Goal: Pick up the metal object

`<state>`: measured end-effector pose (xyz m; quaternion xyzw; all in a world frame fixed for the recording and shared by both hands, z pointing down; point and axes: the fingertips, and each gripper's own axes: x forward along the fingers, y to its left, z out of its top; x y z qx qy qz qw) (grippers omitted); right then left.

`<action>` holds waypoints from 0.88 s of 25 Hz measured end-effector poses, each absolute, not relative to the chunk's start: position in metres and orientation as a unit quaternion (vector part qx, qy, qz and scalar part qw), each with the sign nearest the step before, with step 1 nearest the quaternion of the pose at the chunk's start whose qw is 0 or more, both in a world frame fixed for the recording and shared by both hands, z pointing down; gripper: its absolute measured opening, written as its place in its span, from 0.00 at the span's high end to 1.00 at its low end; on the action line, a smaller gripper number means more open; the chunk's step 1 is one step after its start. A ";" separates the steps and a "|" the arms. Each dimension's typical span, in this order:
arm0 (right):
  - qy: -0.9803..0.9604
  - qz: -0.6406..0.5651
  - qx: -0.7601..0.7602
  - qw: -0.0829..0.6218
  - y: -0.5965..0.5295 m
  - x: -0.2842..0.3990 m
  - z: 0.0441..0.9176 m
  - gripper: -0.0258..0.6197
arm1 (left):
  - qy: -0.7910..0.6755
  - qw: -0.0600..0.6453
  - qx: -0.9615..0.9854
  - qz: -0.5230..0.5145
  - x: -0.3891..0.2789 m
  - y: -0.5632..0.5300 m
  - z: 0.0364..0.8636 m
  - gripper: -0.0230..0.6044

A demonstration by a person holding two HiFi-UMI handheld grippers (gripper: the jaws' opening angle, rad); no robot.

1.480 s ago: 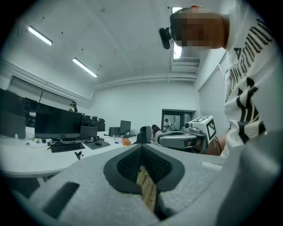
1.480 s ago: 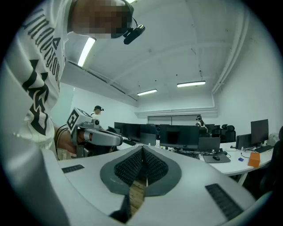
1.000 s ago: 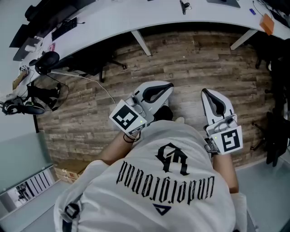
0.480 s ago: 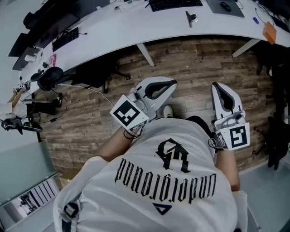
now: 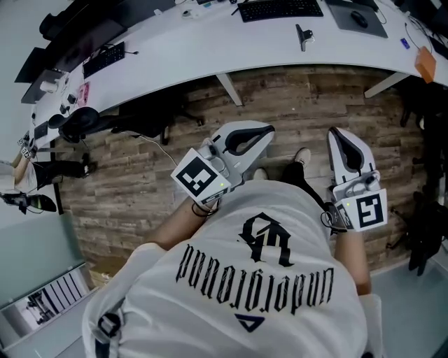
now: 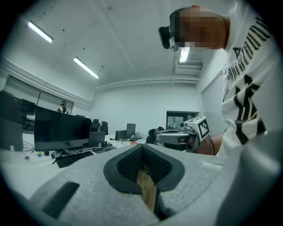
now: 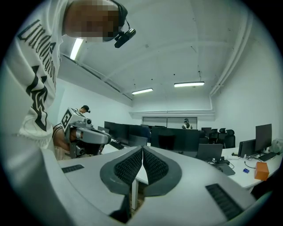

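Approach stage. Left tongs (image 5: 268,129) and right tongs (image 5: 334,131) closed, empty, short of desk (image 5: 210,52) near edge. Metal object not identifiable; next: locate, open.

An open-plan office is showing itself here. A long curved white table (image 5: 210,49) is carrying a keyboard (image 5: 280,10), a mouse (image 5: 359,19) and cables, and is standing on a wood-plank floor (image 5: 140,189). Rows of dark monitors (image 6: 62,130) are lining further tables, black swivel chairs (image 7: 227,137) are waiting beside them, and strip lights (image 6: 86,67) are glowing on a plain white ceiling.
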<state>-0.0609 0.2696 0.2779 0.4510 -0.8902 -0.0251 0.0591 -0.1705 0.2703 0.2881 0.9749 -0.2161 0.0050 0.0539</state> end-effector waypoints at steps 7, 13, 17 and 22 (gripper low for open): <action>-0.898 -0.013 0.436 0.059 0.230 -0.040 0.287 0.94 | -0.241 0.065 0.968 0.013 -0.157 0.235 0.298 0.94; -0.903 0.007 0.426 0.062 0.192 -0.001 0.298 0.94 | -0.254 0.077 0.964 0.020 -0.122 0.198 0.306 0.94; -0.903 0.011 0.424 0.062 0.165 0.032 0.302 0.93 | -0.261 0.079 0.962 0.027 -0.092 0.171 0.311 0.94; -0.902 0.014 0.426 0.061 0.136 0.088 0.302 0.93 | -0.271 0.076 0.959 0.031 -0.046 0.136 0.311 0.94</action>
